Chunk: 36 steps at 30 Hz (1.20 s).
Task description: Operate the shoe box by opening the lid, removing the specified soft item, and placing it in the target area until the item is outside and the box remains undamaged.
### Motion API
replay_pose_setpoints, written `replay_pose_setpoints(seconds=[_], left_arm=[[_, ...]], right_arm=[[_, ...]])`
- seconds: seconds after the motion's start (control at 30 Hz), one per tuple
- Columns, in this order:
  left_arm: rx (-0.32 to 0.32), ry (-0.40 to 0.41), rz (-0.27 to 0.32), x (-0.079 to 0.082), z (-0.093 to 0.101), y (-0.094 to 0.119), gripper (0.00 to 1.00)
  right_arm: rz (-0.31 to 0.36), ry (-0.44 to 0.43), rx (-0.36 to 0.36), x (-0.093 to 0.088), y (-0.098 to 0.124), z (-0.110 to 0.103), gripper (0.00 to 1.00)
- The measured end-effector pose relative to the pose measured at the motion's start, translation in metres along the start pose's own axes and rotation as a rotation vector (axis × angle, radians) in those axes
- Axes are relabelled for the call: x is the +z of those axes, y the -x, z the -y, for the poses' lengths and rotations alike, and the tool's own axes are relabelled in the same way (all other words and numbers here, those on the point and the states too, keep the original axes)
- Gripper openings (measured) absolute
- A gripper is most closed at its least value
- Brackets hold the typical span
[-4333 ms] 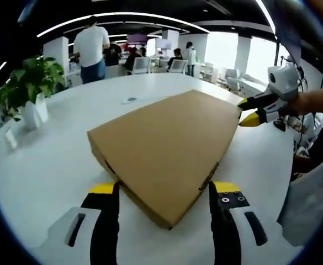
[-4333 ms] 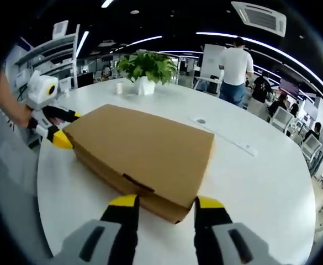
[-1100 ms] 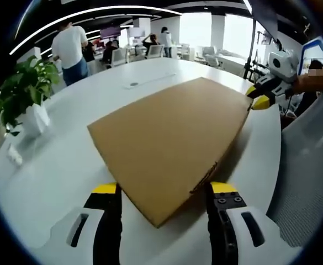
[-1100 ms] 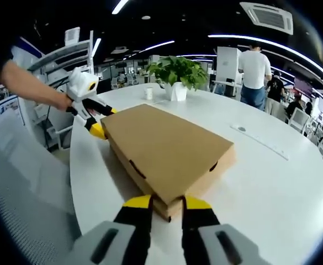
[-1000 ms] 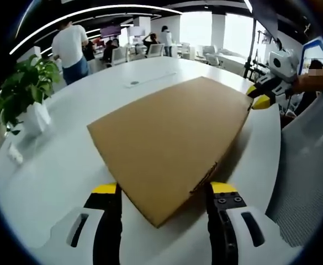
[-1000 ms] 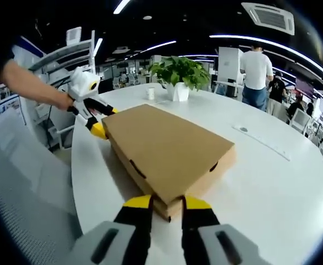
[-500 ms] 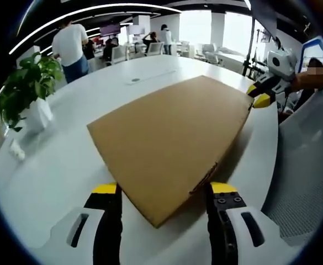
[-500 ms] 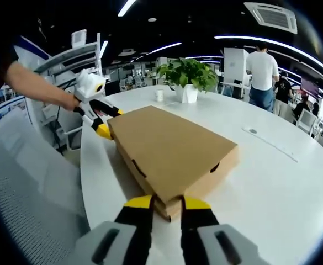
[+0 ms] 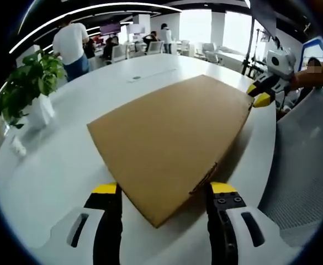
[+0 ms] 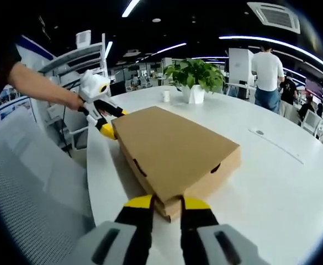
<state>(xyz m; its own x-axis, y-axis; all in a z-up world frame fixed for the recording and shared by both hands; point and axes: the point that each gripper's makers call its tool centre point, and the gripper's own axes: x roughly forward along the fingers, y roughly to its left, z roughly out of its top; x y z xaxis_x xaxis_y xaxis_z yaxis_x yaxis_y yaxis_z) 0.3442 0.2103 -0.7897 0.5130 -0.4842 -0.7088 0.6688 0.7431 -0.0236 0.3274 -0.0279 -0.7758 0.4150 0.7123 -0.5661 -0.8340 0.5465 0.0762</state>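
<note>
Both grippers (opposite corners) pinch shoe box [image 10: 175, 152]

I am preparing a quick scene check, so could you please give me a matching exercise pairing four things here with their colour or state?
Things:
1. box
2. plant
3. left claw
4. right claw

States:
A. green, in a white pot
B. shut on a box corner
C. open, astride a box corner
D. brown, lid closed

Pairs: 1-D, 2-A, 3-C, 4-B
</note>
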Motion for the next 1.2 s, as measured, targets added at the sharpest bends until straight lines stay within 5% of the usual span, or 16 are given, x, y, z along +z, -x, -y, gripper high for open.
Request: replay_pose_setpoints(seconds=[0.47, 0.9, 1.2], left_arm=[[0.019, -0.005, 0.009, -0.001, -0.001, -0.001, 0.64], [0.059, 0.017, 0.055, -0.002, -0.001, 0.01, 0.58], [0.074, 0.045, 0.072, 0.004, 0.0, 0.018, 0.55]], right_arm=[[0.042, -0.065, 0.003, 0.0, 0.0, 0.002, 0.16], [0.039, 0.031, -0.01, -0.003, -0.003, 0.0, 0.2], [0.041, 0.022, -0.005, -0.002, -0.001, 0.001, 0.17]])
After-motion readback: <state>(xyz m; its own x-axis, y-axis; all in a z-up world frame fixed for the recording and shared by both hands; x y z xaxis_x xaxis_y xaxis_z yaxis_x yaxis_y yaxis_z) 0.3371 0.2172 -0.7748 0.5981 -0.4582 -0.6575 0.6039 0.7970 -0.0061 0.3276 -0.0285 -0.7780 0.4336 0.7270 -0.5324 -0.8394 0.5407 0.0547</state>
